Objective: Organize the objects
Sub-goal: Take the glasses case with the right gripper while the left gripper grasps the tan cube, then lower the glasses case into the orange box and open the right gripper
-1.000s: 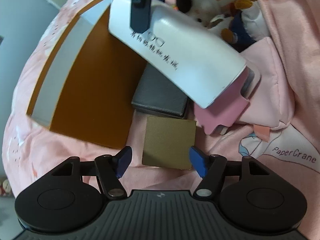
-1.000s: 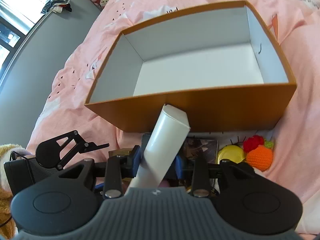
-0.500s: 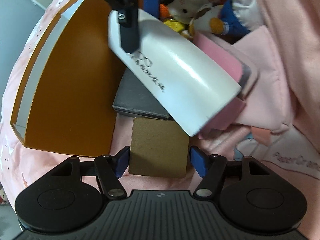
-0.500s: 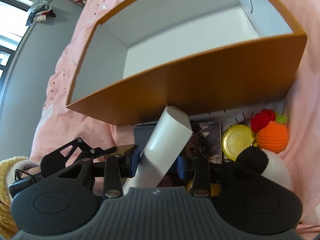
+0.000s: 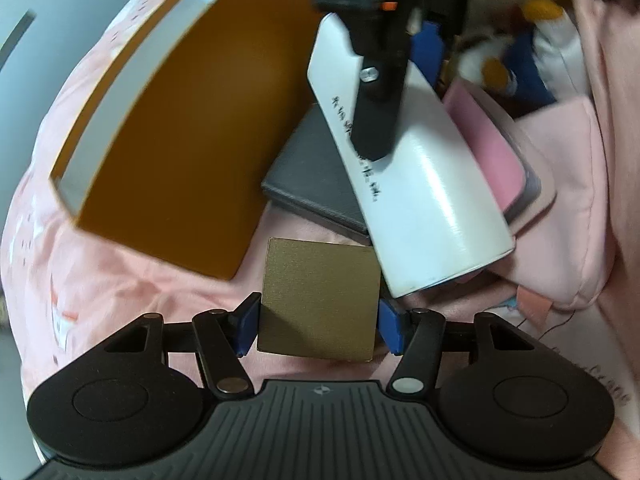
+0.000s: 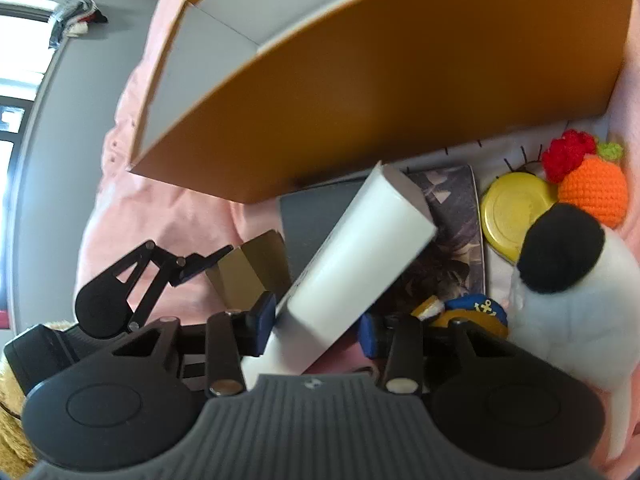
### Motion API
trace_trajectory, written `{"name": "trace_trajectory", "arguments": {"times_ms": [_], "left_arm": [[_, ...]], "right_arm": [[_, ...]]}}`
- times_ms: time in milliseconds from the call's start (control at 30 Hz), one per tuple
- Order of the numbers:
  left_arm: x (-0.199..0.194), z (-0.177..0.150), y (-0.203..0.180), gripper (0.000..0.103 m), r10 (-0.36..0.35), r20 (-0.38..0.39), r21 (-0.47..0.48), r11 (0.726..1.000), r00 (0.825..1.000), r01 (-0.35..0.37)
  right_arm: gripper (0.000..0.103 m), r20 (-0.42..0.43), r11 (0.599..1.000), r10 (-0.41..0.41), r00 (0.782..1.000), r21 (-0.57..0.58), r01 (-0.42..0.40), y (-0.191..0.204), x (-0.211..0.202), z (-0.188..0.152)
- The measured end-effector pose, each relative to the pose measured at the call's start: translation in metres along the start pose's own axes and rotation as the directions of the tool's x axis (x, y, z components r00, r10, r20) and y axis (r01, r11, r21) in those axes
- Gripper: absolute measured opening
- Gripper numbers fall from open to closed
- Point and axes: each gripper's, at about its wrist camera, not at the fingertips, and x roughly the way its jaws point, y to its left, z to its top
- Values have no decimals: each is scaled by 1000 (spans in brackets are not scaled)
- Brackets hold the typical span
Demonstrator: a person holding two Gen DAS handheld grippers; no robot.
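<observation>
A: Low in the left view, our left gripper point(image 5: 318, 322) brackets the gold box point(image 5: 320, 300), its blue pads spread and barely touching it.

B: Right gripper point(image 6: 316, 330) clamps the white case point(image 6: 356, 256). Next we probably lift over the orange box point(image 6: 400, 100), upper frame.

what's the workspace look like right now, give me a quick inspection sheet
surface: pink bedding, rumpled
job's things: orange box open; white tube tilted; gold square box; grey case
clutter: yellow lid, crochet orange, plush toy, pink case
grippers: left gripper straddles gold box, contact unclear; right gripper clamps tube
cables: nothing seen
surroundings: grey wall, window
</observation>
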Motion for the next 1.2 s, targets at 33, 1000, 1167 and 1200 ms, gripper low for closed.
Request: {"name": "trace_trajectory", "arguments": {"times_ms": [33,1000,1167,1200], "left_arm": [[-4,0,2,68,-2,-2,-32,999,1000,2],[-42,100,186,68,-73,96,-566,816,993,115],[-17,101,198,68,-95,54,-558,823,994,109],[-16,101,200,68,-100,50,-556,824,994,111]], "right_arm": [[41,15,1000,3,1000,-13,-2,2,-5,-1],[31,254,986,-21,967,-157,62,47,-61,154],[30,146,994,-48,988,-94,62,28,-7,181],[30,132,995,-46,990,-83,57,27,1,186]]}}
